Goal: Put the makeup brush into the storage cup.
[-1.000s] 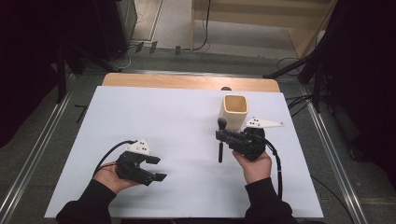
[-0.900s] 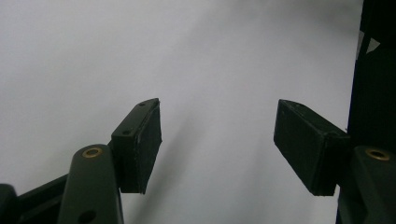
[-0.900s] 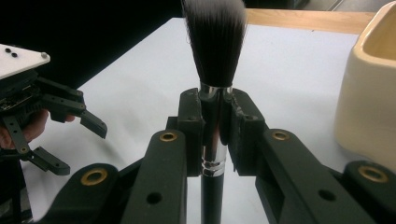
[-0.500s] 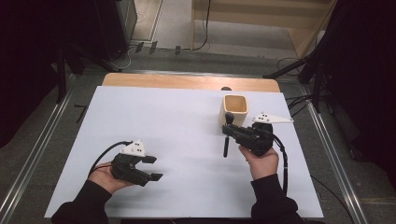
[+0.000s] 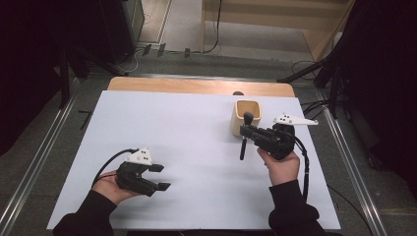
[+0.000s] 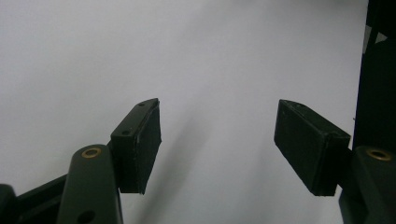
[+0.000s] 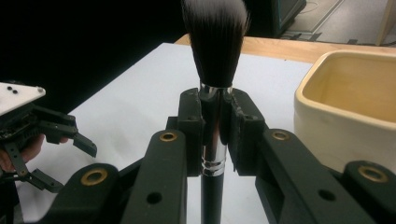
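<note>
High view. Tabletop [image 5: 196,128]: flat matte white sheet over a pale wooden board, the wood showing as a strip along the far edge. Cup [image 5: 246,117]: cream, glossy, squarish with rounded corners, open-topped, standing right of centre. Brush [image 5: 244,137]: slim black handle, dark rounded bristle head, held upright just in front of the cup, head level with the cup's rim, handle end clear of the sheet. Right gripper [image 5: 247,132]: black, angular, with a white three-cornered plate on top and a black cable behind, at right of centre, pointing toward the frame's left; jaws pinched on the brush. Left gripper [image 5: 161,177]: same build, at lower left, resting low over the sheet in the hand; jaws spread, nothing between them.

Against the earlier frames: the right gripper and brush sat higher in the frame and closer to the cup, the brush head drawn up to the rim; the left gripper stayed where it was.

Left gripper view. Two black rectangular pads [image 6: 142,144], matte with worn edges, stood wide apart over bare white sheet.

Right gripper view. Brush [image 7: 215,42] at centre: dense dark bristles with pale tips, a polished silver ferrule, a glossy black handle below. Jaws pressed on the ferrule from both sides. Cup [image 7: 348,116] at right, smooth cream wall, tan inside. Left gripper [image 7: 60,154] at lower left, farther off.
</note>
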